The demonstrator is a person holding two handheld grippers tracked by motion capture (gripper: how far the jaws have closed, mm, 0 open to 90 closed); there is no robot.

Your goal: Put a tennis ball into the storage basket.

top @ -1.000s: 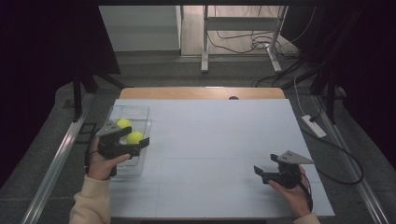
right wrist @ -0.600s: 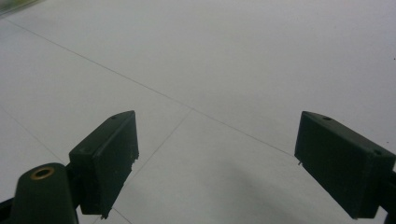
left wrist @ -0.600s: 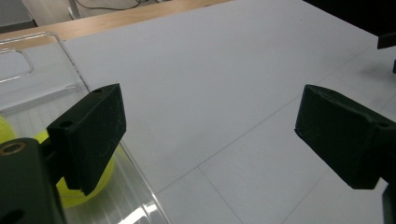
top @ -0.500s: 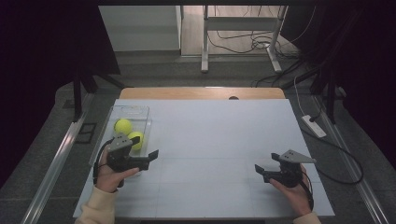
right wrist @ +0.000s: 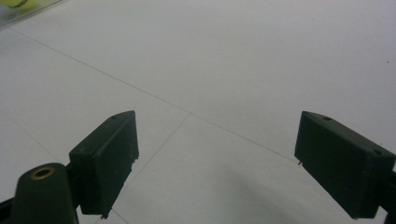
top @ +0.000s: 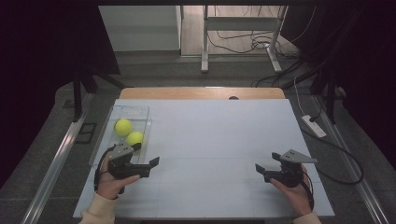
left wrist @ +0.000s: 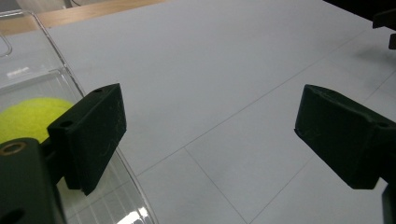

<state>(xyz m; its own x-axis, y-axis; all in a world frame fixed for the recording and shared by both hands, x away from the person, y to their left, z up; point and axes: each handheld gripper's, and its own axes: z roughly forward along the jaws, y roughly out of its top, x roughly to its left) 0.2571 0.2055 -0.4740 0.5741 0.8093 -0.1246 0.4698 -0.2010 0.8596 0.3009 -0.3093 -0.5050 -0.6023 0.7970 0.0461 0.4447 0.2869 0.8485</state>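
Two grippers (top: 152,163) (top: 259,169) agape; two balls (top: 123,126) (top: 135,138) in one bin (top: 128,110).

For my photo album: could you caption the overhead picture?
Two hand-held grippers, left and right, open over a white table; two tennis balls in a clear tray.

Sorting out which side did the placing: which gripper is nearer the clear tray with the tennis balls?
Left. The left gripper sits at the clear tray's near end, close to the tennis balls; the right gripper is far across the table.
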